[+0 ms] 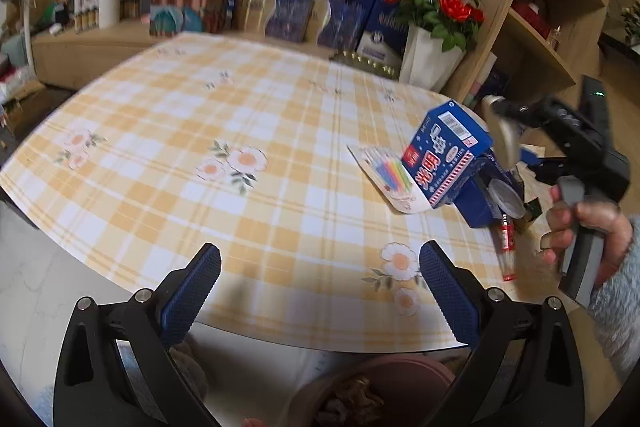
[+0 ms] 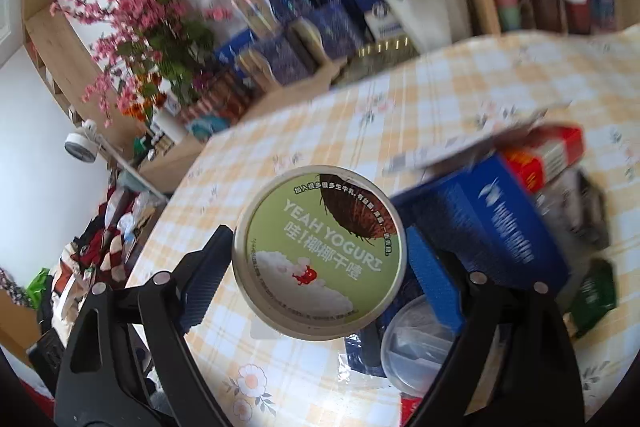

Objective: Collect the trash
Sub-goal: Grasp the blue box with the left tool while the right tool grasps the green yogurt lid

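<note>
My right gripper (image 2: 316, 233) is shut on a round yogurt cup (image 2: 320, 255) with a green lid, one pad on each side, held above the checked tablecloth (image 2: 320, 123). Just behind it lies a trash pile: a blue box (image 2: 500, 227), a red box (image 2: 548, 151), a clear plastic lid (image 2: 416, 343) and a green packet (image 2: 596, 295). The left wrist view shows the same pile at the table's right: a blue carton (image 1: 448, 155), a candle card (image 1: 390, 175) and a red tube (image 1: 507, 247). My left gripper (image 1: 320, 267) is open with nothing between its pads, over the table's near edge.
A brownish bin (image 1: 400, 371) with scraps in it sits below the table's near edge, under my left gripper. A hand (image 1: 588, 227) in a grey sleeve grips the right tool. Boxes and flower pots (image 1: 432, 27) line the shelf behind the table; a wooden shelf unit (image 1: 540, 7) stands at right.
</note>
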The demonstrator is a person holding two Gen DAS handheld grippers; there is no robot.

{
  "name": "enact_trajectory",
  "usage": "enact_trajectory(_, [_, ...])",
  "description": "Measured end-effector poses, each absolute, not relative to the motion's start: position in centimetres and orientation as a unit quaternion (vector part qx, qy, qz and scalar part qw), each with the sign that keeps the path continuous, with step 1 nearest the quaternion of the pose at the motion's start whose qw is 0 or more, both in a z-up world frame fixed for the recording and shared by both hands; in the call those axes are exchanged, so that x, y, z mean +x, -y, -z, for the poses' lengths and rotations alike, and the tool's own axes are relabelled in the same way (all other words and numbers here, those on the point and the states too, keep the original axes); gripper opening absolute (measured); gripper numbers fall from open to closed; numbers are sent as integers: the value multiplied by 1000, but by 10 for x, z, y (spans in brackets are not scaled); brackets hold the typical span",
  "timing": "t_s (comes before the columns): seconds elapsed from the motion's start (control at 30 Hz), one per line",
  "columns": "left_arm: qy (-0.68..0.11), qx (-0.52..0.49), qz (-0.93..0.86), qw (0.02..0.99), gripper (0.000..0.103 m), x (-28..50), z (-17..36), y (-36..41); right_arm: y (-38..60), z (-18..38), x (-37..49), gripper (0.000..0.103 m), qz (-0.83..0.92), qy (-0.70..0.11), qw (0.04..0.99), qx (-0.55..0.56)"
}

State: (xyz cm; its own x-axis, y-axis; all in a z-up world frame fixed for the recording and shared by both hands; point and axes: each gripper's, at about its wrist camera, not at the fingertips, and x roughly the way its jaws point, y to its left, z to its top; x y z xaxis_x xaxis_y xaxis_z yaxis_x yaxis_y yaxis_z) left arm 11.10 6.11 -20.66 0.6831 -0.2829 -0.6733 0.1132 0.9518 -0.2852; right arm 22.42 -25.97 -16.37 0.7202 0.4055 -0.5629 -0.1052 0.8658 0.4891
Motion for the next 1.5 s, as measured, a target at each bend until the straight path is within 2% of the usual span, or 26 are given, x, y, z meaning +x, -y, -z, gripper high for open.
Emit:
enact_trajectory(0.2, [-403, -146, 144, 892, 97, 141, 189, -36, 278, 135, 186, 86, -103, -298, 935, 161])
enact_trajectory(0.43, [-431, -131, 178, 875, 97, 193, 176, 43, 319, 134, 136, 86, -63, -281, 942, 175])
enact_trajectory(0.6, [-454, -112, 149, 871, 97, 226, 183, 91, 343, 140, 106, 86, -36, -278, 942, 185])
enact_trajectory(0.8, [-494, -156, 95, 850, 97, 271, 201, 104, 364, 147, 81, 86, -18, -283, 941, 183])
enact_trajectory(0.83, [-494, -152, 92, 851, 94, 275, 203, 106, 365, 147, 79, 86, -17, -283, 942, 182])
enact_trajectory(0.93, [-509, -148, 99, 842, 59, 284, 213, 109, 370, 149, 72, 86, -13, -281, 943, 178])
enact_trajectory(1.07, [-501, -168, 109, 842, 43, 280, 208, 98, 372, 151, 70, 86, -12, -282, 942, 182])
enact_trajectory(1.27, [-472, -155, 142, 857, 37, 267, 181, 81, 364, 149, 71, 86, -20, -281, 942, 183])
enact_trajectory(1.5, [-442, -124, 175, 871, 36, 234, 150, 61, 340, 139, 70, 86, -37, -281, 944, 168])
